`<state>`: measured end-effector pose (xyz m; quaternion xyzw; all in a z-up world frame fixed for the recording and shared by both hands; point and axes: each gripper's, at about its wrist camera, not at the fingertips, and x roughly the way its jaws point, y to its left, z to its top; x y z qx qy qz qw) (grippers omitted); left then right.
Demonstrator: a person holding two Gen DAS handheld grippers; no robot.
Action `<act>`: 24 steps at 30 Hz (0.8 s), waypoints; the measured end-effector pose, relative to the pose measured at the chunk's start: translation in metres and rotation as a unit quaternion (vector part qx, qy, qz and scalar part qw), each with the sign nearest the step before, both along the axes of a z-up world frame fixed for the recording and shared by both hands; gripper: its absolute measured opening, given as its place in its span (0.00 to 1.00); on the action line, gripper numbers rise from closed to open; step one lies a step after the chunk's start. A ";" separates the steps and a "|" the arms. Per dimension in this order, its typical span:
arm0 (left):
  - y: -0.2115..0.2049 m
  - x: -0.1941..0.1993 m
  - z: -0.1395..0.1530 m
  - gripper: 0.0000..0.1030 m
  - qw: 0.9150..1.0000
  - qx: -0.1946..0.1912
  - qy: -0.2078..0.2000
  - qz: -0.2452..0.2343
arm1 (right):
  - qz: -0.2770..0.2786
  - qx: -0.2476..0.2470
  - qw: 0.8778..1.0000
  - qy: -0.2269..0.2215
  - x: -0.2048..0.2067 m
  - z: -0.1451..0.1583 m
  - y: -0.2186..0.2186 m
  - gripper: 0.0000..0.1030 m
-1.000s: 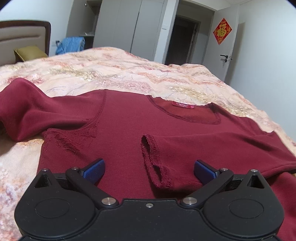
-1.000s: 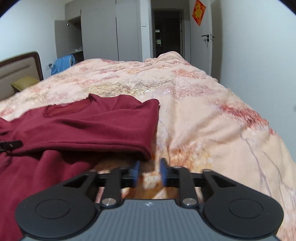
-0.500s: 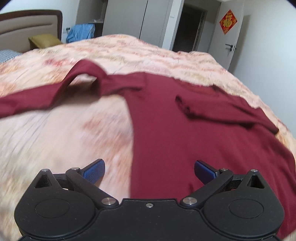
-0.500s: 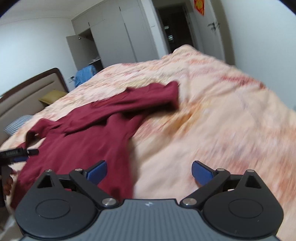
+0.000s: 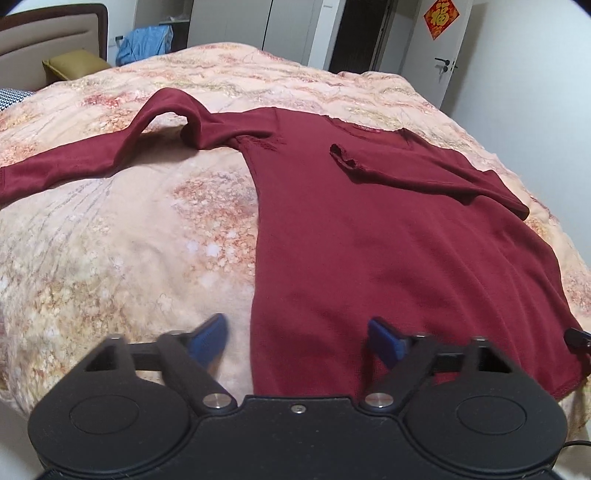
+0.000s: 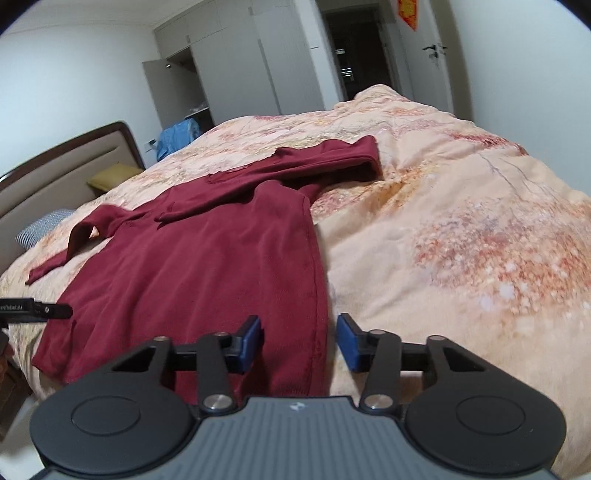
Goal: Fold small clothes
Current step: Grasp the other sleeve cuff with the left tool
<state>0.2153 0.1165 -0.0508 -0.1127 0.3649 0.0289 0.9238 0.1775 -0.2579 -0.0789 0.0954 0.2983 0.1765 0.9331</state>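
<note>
Dark red shirt (image 5: 369, 229) lies flat on floral bedspread (image 5: 110, 240), one sleeve folded across its chest. Left gripper (image 5: 297, 338) and right gripper (image 6: 300, 341) gape over its hem corners, clamping nothing.

A bed (image 5: 110, 258) covered with a peach floral quilt (image 6: 461, 240) is seen ahead of the fingers. Beyond it, grey wardrobes (image 6: 236, 70) and a dark doorway (image 5: 354, 33) are seen. A padded headboard (image 6: 55, 177) is seen far left; white walls.
</note>
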 end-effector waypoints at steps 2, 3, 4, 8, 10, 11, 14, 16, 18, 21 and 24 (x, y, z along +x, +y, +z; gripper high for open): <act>0.003 -0.001 0.003 0.43 1.000 -0.008 0.004 0.001 | 0.002 0.005 1.000 0.001 -0.002 0.000 0.000 0.35; 0.005 0.000 0.004 0.34 1.000 -0.018 0.007 0.000 | 0.004 0.007 1.000 0.002 -0.001 0.000 0.001 0.28; 0.007 0.001 0.004 0.20 1.000 -0.028 0.012 0.000 | 0.007 0.009 1.000 0.002 -0.002 0.000 0.001 0.21; 0.012 -0.002 0.009 0.06 0.999 -0.054 0.010 -0.002 | 0.019 0.030 0.999 0.008 -0.004 0.003 0.002 0.08; 0.011 -0.007 0.019 0.05 0.999 -0.047 -0.003 -0.017 | 0.030 0.052 0.998 0.007 -0.007 0.008 -0.002 0.08; 0.010 -0.009 0.025 0.05 0.999 -0.041 -0.010 -0.025 | 0.040 0.077 0.996 0.000 -0.011 0.012 -0.006 0.08; 0.012 -0.016 0.040 0.05 0.999 -0.023 -0.022 -0.034 | 0.071 0.120 0.990 -0.017 -0.023 0.023 -0.014 0.08; 0.014 -0.019 0.046 0.04 0.999 -0.018 -0.022 -0.034 | 0.083 0.118 0.989 -0.022 -0.031 0.027 -0.014 0.07; 0.016 -0.022 0.046 0.04 0.999 -0.016 -0.018 -0.033 | 0.088 0.115 0.989 -0.013 -0.034 0.028 -0.012 0.07; 0.020 -0.022 0.032 0.04 1.000 -0.007 0.001 -0.025 | 0.077 0.100 0.992 0.009 -0.035 0.017 -0.009 0.07; 0.030 -0.019 0.011 0.04 0.999 -0.030 0.018 -0.003 | 0.063 0.075 0.995 0.031 -0.033 0.001 -0.006 0.07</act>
